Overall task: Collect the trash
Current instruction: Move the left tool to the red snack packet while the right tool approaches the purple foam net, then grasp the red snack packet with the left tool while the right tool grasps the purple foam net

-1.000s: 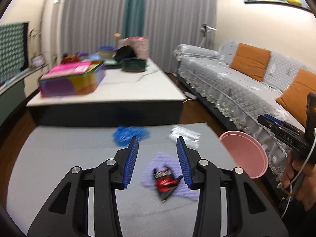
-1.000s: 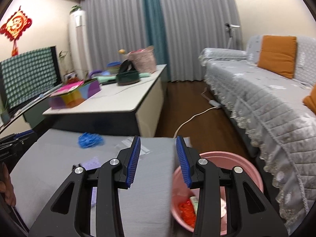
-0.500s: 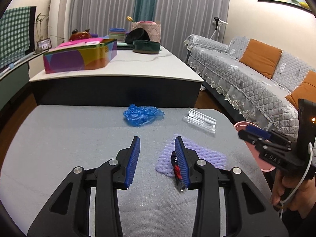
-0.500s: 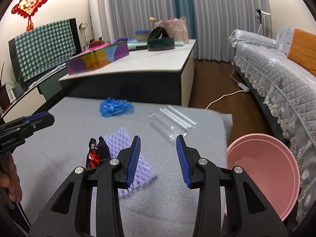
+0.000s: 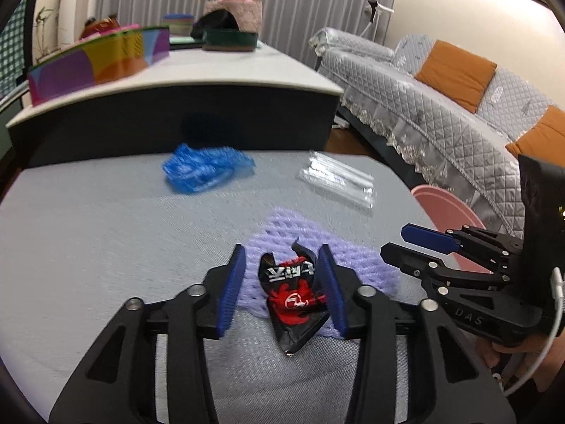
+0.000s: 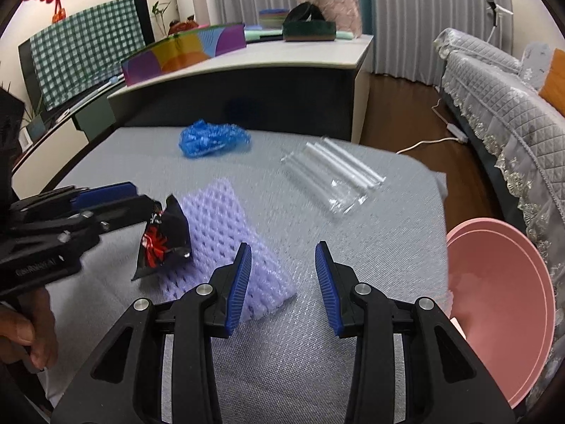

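Observation:
A black and red snack wrapper lies on a purple foam net on the grey mat. My left gripper is open with its fingers on either side of the wrapper, not closed on it. In the right wrist view the wrapper sits at the left gripper's tips on the net. My right gripper is open and empty over the mat, right of the net. A crumpled blue plastic bag and a clear plastic sleeve lie further back.
A pink basin stands at the mat's right edge. A white-topped table with a colourful box stands behind the mat. A grey sofa runs along the right.
My left gripper moved forward and right so the wrapper now lies between its fingers. My right gripper moved closer to the purple net; the view of the mat grew larger.

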